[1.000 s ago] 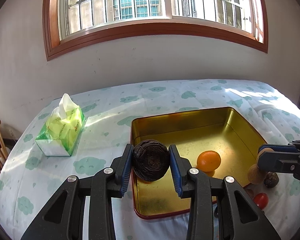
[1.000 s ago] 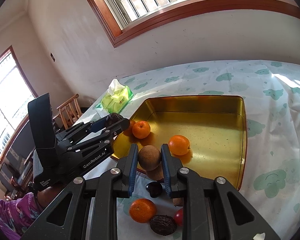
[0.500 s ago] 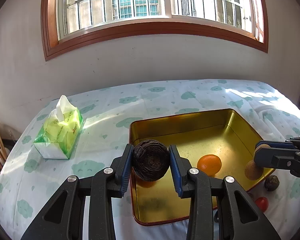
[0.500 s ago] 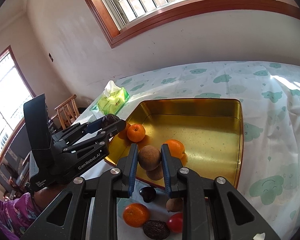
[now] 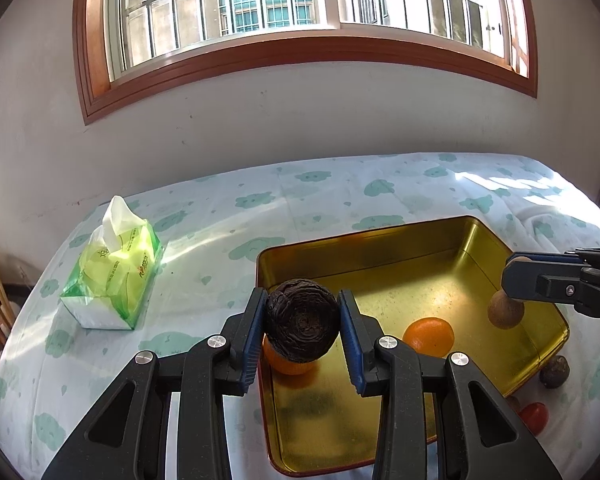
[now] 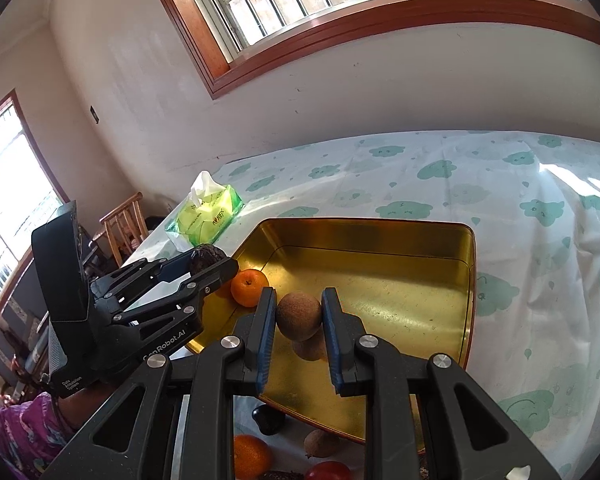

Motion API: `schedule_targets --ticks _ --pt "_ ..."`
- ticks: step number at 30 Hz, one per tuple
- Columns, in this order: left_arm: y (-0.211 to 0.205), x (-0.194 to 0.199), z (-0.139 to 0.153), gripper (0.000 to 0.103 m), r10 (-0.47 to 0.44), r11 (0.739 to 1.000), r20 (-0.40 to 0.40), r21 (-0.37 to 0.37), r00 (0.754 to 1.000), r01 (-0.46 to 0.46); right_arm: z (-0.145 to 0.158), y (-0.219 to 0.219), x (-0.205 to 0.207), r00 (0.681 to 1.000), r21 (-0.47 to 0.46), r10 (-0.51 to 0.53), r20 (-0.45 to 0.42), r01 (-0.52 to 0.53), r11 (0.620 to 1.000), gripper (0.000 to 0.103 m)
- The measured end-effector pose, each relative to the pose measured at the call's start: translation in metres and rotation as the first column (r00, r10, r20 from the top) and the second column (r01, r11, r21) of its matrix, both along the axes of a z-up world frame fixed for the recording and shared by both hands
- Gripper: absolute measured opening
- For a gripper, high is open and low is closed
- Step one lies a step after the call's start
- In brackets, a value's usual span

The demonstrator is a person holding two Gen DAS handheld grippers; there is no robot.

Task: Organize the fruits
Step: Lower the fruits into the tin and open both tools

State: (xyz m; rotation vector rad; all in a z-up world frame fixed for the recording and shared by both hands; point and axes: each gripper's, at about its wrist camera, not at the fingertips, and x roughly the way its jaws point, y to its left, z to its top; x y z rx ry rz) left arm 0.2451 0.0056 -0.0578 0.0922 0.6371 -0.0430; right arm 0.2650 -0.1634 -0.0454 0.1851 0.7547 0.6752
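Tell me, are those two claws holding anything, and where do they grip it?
Yes. The left gripper squeezes a dark wrinkled fruit by its sides; the right gripper pinches a brown round fruit across its middle.

A: What surrounds the scene?
B: A plain off-white plastered wall (image 5: 300, 120) holds a wide barred window with a reddish-brown wooden frame (image 5: 300, 46); daylight pours through it.
A: Any furniture?
B: A slatted wooden chair (image 6: 124, 220) stands at the left, near a second bright side window (image 6: 8, 208).
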Motion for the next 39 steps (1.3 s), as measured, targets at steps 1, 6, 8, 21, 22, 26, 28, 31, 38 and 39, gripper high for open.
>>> schedule_targets --ticks 1,6,8,21,22,26,28,31,38,39 --pt "0.000 0.002 0.000 0.036 -0.001 1.000 -0.001 0.003 1.000 0.001 -0.001 0.000 0.001 1.000 -0.001 0.000 -0.001 0.000 1.000 0.021" --pt "-0.002 0.010 -0.001 0.036 -0.007 1.000 -0.008 0.018 1.000 0.008 -0.005 0.000 0.008 1.000 -0.003 -0.002 -0.011 0.002 1.000 0.021" --pt "-0.004 0.015 -0.001 0.036 -0.010 1.000 -0.013 0.027 1.000 0.010 -0.007 0.000 0.011 1.000 -0.003 -0.002 -0.016 0.002 1.000 0.021" --pt "-0.011 0.041 -0.002 0.036 -0.029 0.995 -0.036 0.095 0.999 0.033 -0.019 -0.005 0.033 0.998 0.001 -0.017 -0.054 0.017 1.000 0.021" --pt "-0.012 0.043 -0.002 0.036 -0.031 0.994 -0.036 0.103 0.999 0.035 -0.020 -0.005 0.035 0.998 -0.002 -0.018 -0.056 0.018 1.000 0.021" --pt "-0.012 0.051 -0.004 0.036 -0.036 0.991 -0.047 0.124 0.998 0.042 -0.022 -0.005 0.040 0.998 -0.004 -0.019 -0.061 0.019 1.000 0.021" --pt "-0.012 0.056 -0.004 0.036 -0.039 0.990 -0.054 0.135 0.998 0.046 -0.023 -0.005 0.043 0.998 -0.006 -0.019 -0.063 0.019 1.000 0.021" --pt "-0.013 0.062 -0.007 0.036 -0.043 0.987 -0.067 0.154 0.997 0.053 -0.025 -0.006 0.048 0.997 -0.004 -0.021 -0.070 0.020 1.000 0.021" --pt "-0.014 0.076 -0.012 0.036 -0.054 0.979 -0.101 0.189 0.993 0.073 -0.028 -0.007 0.057 0.996 -0.004 -0.026 -0.086 0.026 1.000 0.021" --pt "-0.014 0.078 -0.013 0.036 -0.055 0.978 -0.107 0.192 0.993 0.075 -0.028 -0.008 0.058 0.996 -0.003 -0.027 -0.088 0.027 1.000 0.021"
